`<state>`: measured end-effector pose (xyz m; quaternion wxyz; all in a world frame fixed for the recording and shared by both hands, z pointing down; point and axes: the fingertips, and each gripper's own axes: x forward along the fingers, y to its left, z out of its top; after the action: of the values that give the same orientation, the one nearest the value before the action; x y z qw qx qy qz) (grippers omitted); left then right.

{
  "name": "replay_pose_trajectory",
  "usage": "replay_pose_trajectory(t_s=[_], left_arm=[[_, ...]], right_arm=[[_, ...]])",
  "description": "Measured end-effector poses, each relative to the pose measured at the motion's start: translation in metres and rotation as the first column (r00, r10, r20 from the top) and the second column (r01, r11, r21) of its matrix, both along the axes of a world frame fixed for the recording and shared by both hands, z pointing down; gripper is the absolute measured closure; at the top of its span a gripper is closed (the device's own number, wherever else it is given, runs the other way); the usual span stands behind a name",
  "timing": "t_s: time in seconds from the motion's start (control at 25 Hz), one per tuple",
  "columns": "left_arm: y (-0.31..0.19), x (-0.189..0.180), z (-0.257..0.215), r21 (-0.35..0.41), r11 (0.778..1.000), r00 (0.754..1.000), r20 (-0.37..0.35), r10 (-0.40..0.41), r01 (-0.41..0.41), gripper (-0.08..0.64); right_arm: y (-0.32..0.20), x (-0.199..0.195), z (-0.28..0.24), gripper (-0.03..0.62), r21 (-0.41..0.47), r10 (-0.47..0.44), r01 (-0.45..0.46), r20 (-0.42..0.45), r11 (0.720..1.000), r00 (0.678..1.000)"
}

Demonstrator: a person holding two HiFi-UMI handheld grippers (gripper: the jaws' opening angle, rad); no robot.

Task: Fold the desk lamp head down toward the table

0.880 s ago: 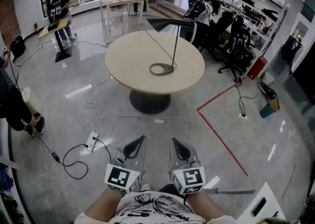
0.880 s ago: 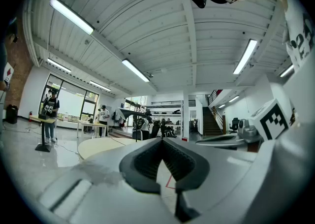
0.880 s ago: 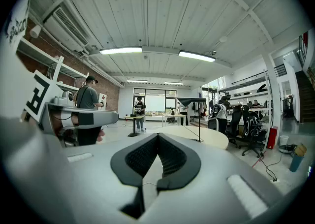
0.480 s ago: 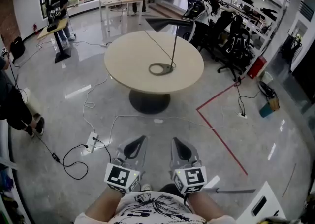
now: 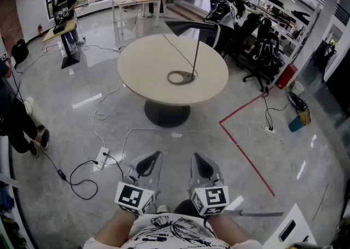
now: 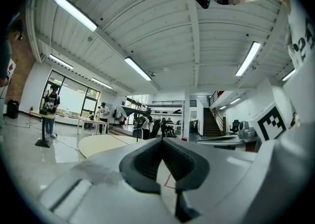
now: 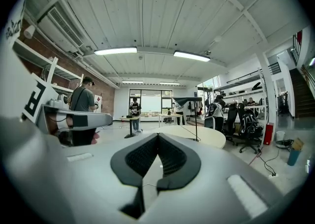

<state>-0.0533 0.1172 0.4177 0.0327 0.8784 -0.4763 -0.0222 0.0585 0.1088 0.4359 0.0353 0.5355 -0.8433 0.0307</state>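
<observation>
A black desk lamp stands on a round beige table a few steps ahead. Its ring base lies flat, and a thin pole rises to the flat head, which is level and raised. My left gripper and right gripper are low in the head view, close to my body and far from the table. Both are shut on nothing, jaw tips touching. The left gripper view shows the lamp head beyond the jaws. In the right gripper view the lamp head stands over the table.
A power strip and loose cables lie on the floor to the left, between me and the table. A red tape line runs across the floor at right. Office chairs crowd the table's far right. A person stands at the left edge.
The head view has shifted very slightly. The grippers and the lamp stand as before.
</observation>
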Motion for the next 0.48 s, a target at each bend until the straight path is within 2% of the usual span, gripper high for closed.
replay_pose_trajectory(t_s=[0.2, 0.48], left_arm=[[-0.015, -0.006, 0.007, -0.029, 0.999, 1.0, -0.022, -0.021, 0.02, 0.557], [-0.044, -0.012, 0.02, -0.08, 0.995, 0.998, -0.02, -0.057, 0.056, 0.557]], right_arm=[[-0.009, 0.001, 0.001, 0.583, 0.008, -0.013, 0.014, -0.047, 1.0, 0.999], [-0.044, 0.007, 0.01, 0.583, -0.029, -0.028, 0.027, -0.029, 0.999, 0.999]])
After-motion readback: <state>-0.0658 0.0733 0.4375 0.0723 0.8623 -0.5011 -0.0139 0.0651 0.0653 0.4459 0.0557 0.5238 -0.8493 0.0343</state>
